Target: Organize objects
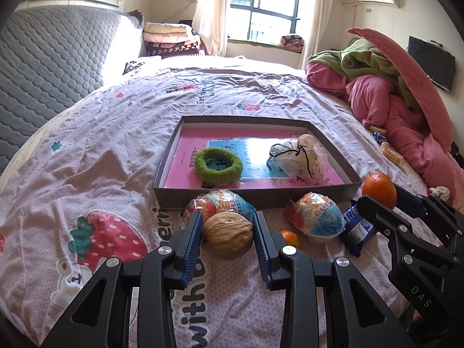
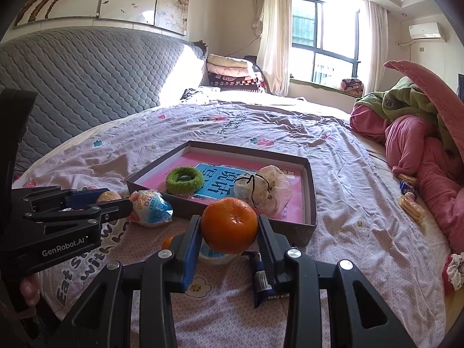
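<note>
My left gripper (image 1: 227, 226) is shut on a brown walnut (image 1: 227, 233), held just above the bedspread in front of the shallow grey box (image 1: 255, 195). My right gripper (image 2: 229, 229) is shut on an orange mandarin (image 2: 229, 224), also seen as the mandarin (image 1: 379, 189) in the left wrist view, near the box's front right corner. Inside the box lie a green fuzzy ring (image 1: 218, 164) and a tied plastic bag (image 1: 301, 156) on a pink book. Two egg-shaped wrapped snacks (image 1: 317, 217) (image 1: 220, 203), a small mandarin (image 1: 290, 237) and a blue packet (image 1: 358, 229) lie before the box.
A pink and green heap of bedding (image 1: 391, 87) fills the right side of the bed, with wrapped snacks (image 2: 410, 204) beside it. A grey quilted headboard (image 1: 52, 58) stands at the left. Folded blankets (image 1: 171, 39) sit near the window.
</note>
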`<action>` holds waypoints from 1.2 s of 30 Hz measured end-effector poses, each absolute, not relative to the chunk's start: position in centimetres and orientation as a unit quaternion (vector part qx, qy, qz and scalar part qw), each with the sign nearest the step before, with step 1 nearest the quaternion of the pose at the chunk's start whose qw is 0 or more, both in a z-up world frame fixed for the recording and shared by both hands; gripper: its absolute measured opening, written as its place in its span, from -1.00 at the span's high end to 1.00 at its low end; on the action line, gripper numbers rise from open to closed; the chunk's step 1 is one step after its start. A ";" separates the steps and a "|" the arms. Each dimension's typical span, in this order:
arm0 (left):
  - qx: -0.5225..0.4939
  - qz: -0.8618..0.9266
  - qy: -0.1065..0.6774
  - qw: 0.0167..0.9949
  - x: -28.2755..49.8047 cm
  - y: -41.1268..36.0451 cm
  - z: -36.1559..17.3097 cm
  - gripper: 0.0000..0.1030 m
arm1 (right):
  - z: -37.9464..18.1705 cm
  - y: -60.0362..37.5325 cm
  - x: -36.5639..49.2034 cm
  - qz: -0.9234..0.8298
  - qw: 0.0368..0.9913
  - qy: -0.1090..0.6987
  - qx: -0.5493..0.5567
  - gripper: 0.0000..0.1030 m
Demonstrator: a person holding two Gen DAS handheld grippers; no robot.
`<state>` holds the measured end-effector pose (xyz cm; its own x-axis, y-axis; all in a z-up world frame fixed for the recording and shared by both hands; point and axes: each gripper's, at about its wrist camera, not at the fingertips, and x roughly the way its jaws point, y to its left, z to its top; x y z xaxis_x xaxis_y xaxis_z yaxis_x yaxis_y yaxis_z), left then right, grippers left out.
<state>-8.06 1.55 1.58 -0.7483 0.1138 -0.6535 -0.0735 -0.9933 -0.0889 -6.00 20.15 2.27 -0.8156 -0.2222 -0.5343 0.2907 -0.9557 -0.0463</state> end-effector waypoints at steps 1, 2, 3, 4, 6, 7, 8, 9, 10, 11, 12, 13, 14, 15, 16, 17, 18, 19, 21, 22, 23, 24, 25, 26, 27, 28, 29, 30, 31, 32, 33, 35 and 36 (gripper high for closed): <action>-0.350 0.935 -0.029 0.050 -8.2 1.5 1.7 0.30 | 2.4 20.2 -6.1 -0.951 0.134 0.063 0.271 0.26; -0.348 0.936 -0.029 0.050 -8.3 1.5 1.9 0.30 | 2.5 20.2 -6.2 -0.951 0.135 0.065 0.270 0.26; -0.346 0.936 -0.028 0.050 -8.5 1.5 2.1 0.30 | 2.7 20.3 -6.3 -0.952 0.133 0.065 0.268 0.26; -0.344 0.937 -0.029 0.050 -8.7 1.5 2.3 0.30 | 2.8 20.3 -6.5 -0.952 0.133 0.064 0.267 0.26; -0.342 0.938 -0.029 0.050 -9.1 1.6 2.6 0.30 | 3.1 20.4 -6.8 -0.953 0.133 0.066 0.265 0.26; -0.339 0.939 -0.030 0.050 -9.3 1.6 2.7 0.30 | 3.2 20.5 -6.9 -0.953 0.131 0.067 0.264 0.26; -0.338 0.939 -0.030 0.049 -9.5 1.7 2.9 0.30 | 3.3 20.6 -7.1 -0.953 0.131 0.069 0.264 0.26; -0.337 0.940 -0.031 0.051 -9.8 1.8 3.1 0.30 | 3.4 20.7 -7.2 -0.953 0.129 0.070 0.264 0.26; -0.336 0.940 -0.031 0.052 -10.0 1.9 3.2 0.30 | 3.5 20.8 -7.4 -0.954 0.128 0.070 0.263 0.26; -0.334 0.941 -0.031 0.052 -10.3 2.0 3.4 0.30 | 3.5 20.9 -7.6 -0.954 0.127 0.070 0.263 0.26; -0.332 0.941 -0.031 0.053 -10.4 2.1 3.6 0.30 | 3.6 21.0 -7.8 -0.954 0.126 0.069 0.263 0.26; -0.331 0.942 -0.031 0.056 -10.7 2.3 3.7 0.30 | 3.7 21.1 -7.9 -0.954 0.125 0.069 0.262 0.26; -0.329 0.942 -0.031 0.058 -10.9 2.5 3.9 0.30 | 3.8 21.1 -8.0 -0.954 0.124 0.069 0.262 0.26; -0.328 0.942 -0.031 0.060 -11.2 2.7 4.1 0.30 | 3.9 21.2 -8.2 -0.955 0.123 0.069 0.261 0.26; -0.327 0.942 -0.029 0.061 -11.4 2.9 4.2 0.30 | 4.0 21.3 -8.4 -0.955 0.122 0.070 0.261 0.26; -0.326 0.943 -0.029 0.062 -11.7 3.0 4.4 0.30 | 4.1 21.3 -8.6 -0.955 0.121 0.070 0.261 0.26; -0.325 0.943 -0.029 0.064 -11.9 3.1 4.5 0.30 | 4.3 21.4 -8.9 -0.956 0.120 0.072 0.259 0.26; -0.324 0.943 -0.028 0.065 -12.1 3.2 4.7 0.30 | 4.4 21.5 -9.1 -0.956 0.119 0.072 0.258 0.26; -0.323 0.944 -0.026 0.065 -12.7 3.4 4.9 0.30 | 4.7 21.6 -9.7 -0.957 0.118 0.073 0.256 0.26; -0.322 0.944 -0.026 0.065 -12.9 3.4 5.0 0.30 | 4.9 21.6 -10.0 -0.957 0.116 0.074 0.255 0.26; -0.322 0.944 -0.027 0.066 -13.3 3.4 5.2 0.30 | 5.0 21.6 -10.3 -0.958 0.115 0.075 0.253 0.26; -0.321 0.944 -0.026 0.065 -13.6 3.5 5.4 0.30 | 5.2 21.6 -10.6 -0.958 0.114 0.076 0.252 0.26; -0.320 0.945 -0.026 0.064 -13.8 3.5 5.5 0.30 | 5.3 21.7 -11.0 -0.959 0.112 0.076 0.250 0.26; -0.318 0.945 -0.027 0.064 -14.0 3.5 5.6 0.30 | 5.4 21.8 -11.3 -0.959 0.112 0.076 0.249 0.26; -0.317 0.946 -0.029 0.064 -14.3 3.5 5.8 0.30 | 5.6 21.8 -11.6 -0.960 0.111 0.077 0.247 0.26; -0.316 0.946 -0.030 0.065 -14.5 3.5 5.9 0.30 | 5.7 21.8 -12.0 -0.960 0.110 0.077 0.246 0.26; -0.315 0.946 -0.030 0.066 -14.8 3.6 6.1 0.30 | 5.9 21.8 -12.2 -0.961 0.109 0.076 0.244 0.26; -0.313 0.947 -0.029 0.065 -15.0 3.7 6.3 0.30 | 6.0 21.8 -12.5 -0.961 0.109 0.076 0.244 0.26; -0.312 0.947 -0.029 0.065 -15.2 3.8 6.4 0.30 | 6.1 21.8 -12.8 -0.961 0.110 0.077 0.243 0.26; -0.312 0.947 -0.029 0.066 -15.5 3.8 6.6 0.30 | 6.1 21.8 -13.0 -0.961 0.110 0.077 0.242 0.26; -0.311 0.948 -0.029 0.067 -15.7 3.9 6.7 0.30 | 6.3 21.7 -13.3 -0.961 0.110 0.078 0.241 0.26; -0.309 0.948 -0.030 0.068 -16.3 4.1 7.1 0.30 | 6.5 21.7 -13.7 -0.961 0.110 0.078 0.240 0.26; -0.308 0.948 -0.029 0.070 -16.5 4.2 7.2 0.30 | 6.6 21.6 -14.0 -0.962 0.111 0.078 0.239 0.26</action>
